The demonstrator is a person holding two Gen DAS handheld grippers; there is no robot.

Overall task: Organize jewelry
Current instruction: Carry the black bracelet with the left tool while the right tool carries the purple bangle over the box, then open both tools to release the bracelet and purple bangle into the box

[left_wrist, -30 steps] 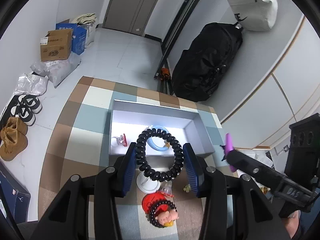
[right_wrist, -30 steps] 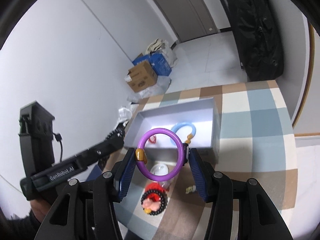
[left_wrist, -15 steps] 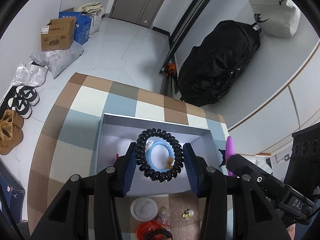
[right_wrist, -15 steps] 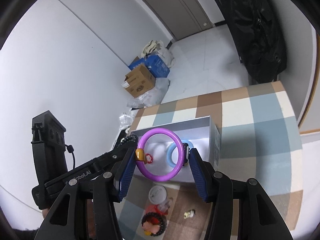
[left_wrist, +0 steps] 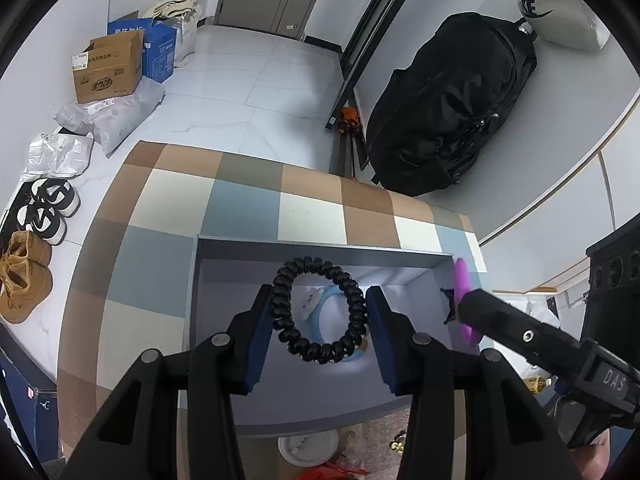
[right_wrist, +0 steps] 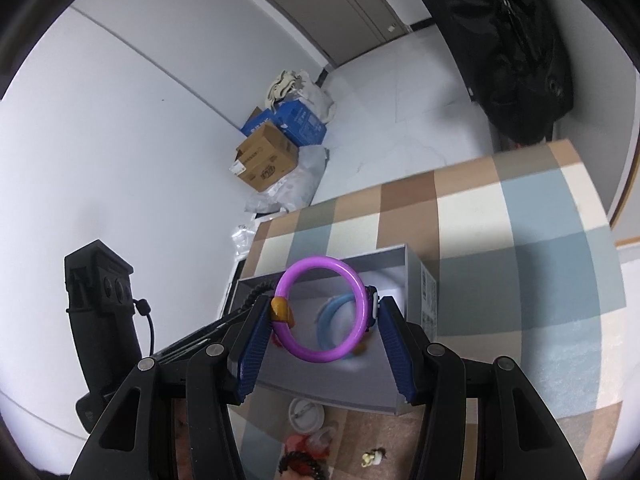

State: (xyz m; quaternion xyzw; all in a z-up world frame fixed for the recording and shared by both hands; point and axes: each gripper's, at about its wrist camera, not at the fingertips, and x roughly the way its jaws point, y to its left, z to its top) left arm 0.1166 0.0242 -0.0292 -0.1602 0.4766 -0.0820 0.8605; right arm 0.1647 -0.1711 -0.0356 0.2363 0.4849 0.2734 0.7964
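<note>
Left claw [left_wrist: 320, 320] pinching a black coiled bracelet [left_wrist: 320, 310], blue pads pressed on both of its sides, ring held upright over the open grey box [left_wrist: 320, 246]. Right claw [right_wrist: 318, 320] pinching a purple bangle [right_wrist: 322, 314] in the same way, pads touching its left and right edges, an amber bead [right_wrist: 280, 309] on the bangle against the left pad. Purple bangle also hanging above the box's inside, nearer the box's right wall as seen from the left wrist [left_wrist: 464, 304]. Inside the box, on its pale floor: a light blue bangle [right_wrist: 332, 326], lying flat beneath both held rings, and something small and red, mostly hidden behind the right claw's left finger. Box standing on the checked cloth of the table [left_wrist: 248, 208], back from the near edge. Between box and near edge: a white round lid [right_wrist: 306, 414], a small gold trinket [right_wrist: 372, 457], a dark beaded bracelet [right_wrist: 300, 466] on a red item, partly cut off.
</note>
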